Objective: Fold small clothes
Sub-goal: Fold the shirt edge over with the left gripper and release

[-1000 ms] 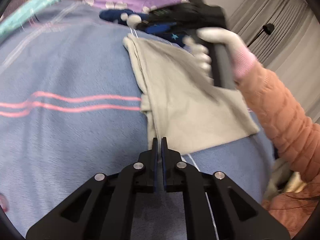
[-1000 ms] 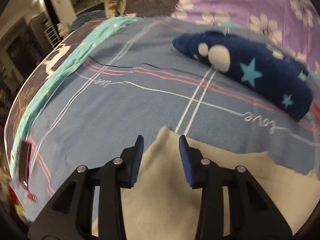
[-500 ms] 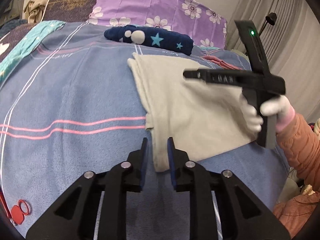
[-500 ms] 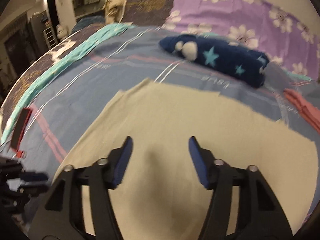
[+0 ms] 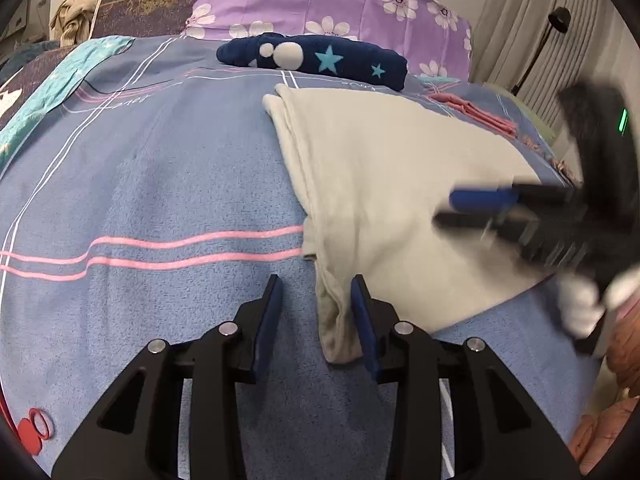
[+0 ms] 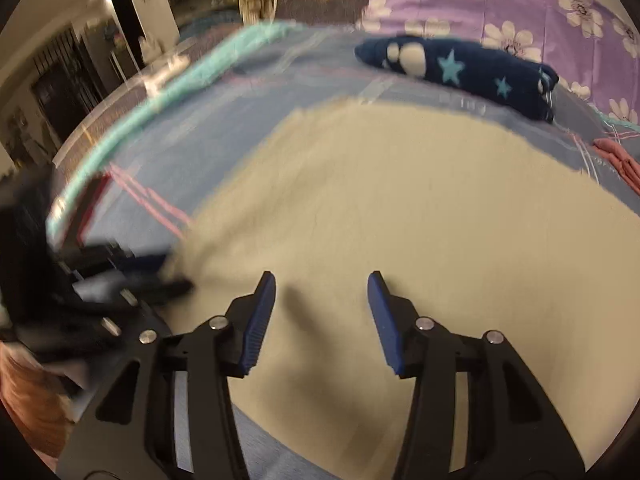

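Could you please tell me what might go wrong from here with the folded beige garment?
The left tongs are open around the layered near corner of the beige cotton garment; closing might catch only one layer. The right tongs, open above the cloth, are motion-blurred, so a hasty grasp could rumple it.

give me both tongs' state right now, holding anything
Left tongs: open, holding nothing, straddling the beige garment corner.
Right tongs: open, empty, above the garment.
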Motion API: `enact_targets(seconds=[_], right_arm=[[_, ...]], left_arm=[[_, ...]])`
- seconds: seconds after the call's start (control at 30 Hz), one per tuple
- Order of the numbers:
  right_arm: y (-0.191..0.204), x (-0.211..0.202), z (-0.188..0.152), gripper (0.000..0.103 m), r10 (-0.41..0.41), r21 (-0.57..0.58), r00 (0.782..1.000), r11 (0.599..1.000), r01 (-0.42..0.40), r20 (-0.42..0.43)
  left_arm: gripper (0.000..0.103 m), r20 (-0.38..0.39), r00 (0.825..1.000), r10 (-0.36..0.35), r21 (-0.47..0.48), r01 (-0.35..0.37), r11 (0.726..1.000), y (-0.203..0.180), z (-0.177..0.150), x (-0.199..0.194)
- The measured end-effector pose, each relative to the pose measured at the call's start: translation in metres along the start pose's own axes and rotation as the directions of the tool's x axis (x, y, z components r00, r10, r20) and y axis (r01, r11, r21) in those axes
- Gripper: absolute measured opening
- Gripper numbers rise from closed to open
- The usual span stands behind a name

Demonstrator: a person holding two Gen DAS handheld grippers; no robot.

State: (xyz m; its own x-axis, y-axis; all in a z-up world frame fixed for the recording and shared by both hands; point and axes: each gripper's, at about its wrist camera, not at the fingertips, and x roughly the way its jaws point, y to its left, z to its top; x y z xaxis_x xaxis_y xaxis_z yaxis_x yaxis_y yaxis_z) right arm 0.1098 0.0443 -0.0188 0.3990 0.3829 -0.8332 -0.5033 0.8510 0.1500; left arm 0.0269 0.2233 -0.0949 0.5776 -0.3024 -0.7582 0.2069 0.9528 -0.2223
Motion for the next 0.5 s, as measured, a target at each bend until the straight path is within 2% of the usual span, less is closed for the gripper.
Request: enact_targets(seconds=[0.1, 0.17, 0.23, 0.33, 0.43, 0.5], right_arm=[[0.006, -0.003, -0.01, 0.05, -0.032, -0.029, 0.999, 0.999, 0.032, 0.028], [0.004, -0.013, -0.01, 0.05, 0.001, 0.007, 0.999, 1.0, -0.001, 0.048], [0.0, -0.024, -0.014, 0.05, 0.029, 0.035, 0.998, 0.999, -0.031, 0.064], [0.0, -0.04, -0.025, 0.052, -0.001, 0.02, 0.995, 1.0, -0.001, 0.101], [0.012, -0.051, -0.038, 0.053, -0.05, -0.062, 0.99, 0.996, 0.058, 0.131], [0.027, -0.054, -0.047, 0.055, -0.036, -0.129, 0.991, 0.99, 0.052, 0.128]], left_arm=[[0.037, 0.001, 1.0, 0.023, 0.013, -0.023, 1.0, -0.003, -0.001, -0.002], [0.038, 0.002, 1.0, 0.011, 0.0, -0.011, 1.0, -0.002, 0.0, -0.004], [0.038, 0.007, 0.999, -0.043, -0.039, 0.043, 0.998, 0.001, 0.005, -0.005], [0.039, 0.024, 0.993, -0.118, -0.076, 0.119, 0.99, 0.007, 0.017, -0.002], [0.04, -0.004, 0.992, -0.129, -0.109, 0.128, 0.986, 0.018, 0.036, 0.014], [0.041, -0.022, 0.985, -0.171, -0.151, 0.166, 0.974, 0.028, 0.046, 0.026]])
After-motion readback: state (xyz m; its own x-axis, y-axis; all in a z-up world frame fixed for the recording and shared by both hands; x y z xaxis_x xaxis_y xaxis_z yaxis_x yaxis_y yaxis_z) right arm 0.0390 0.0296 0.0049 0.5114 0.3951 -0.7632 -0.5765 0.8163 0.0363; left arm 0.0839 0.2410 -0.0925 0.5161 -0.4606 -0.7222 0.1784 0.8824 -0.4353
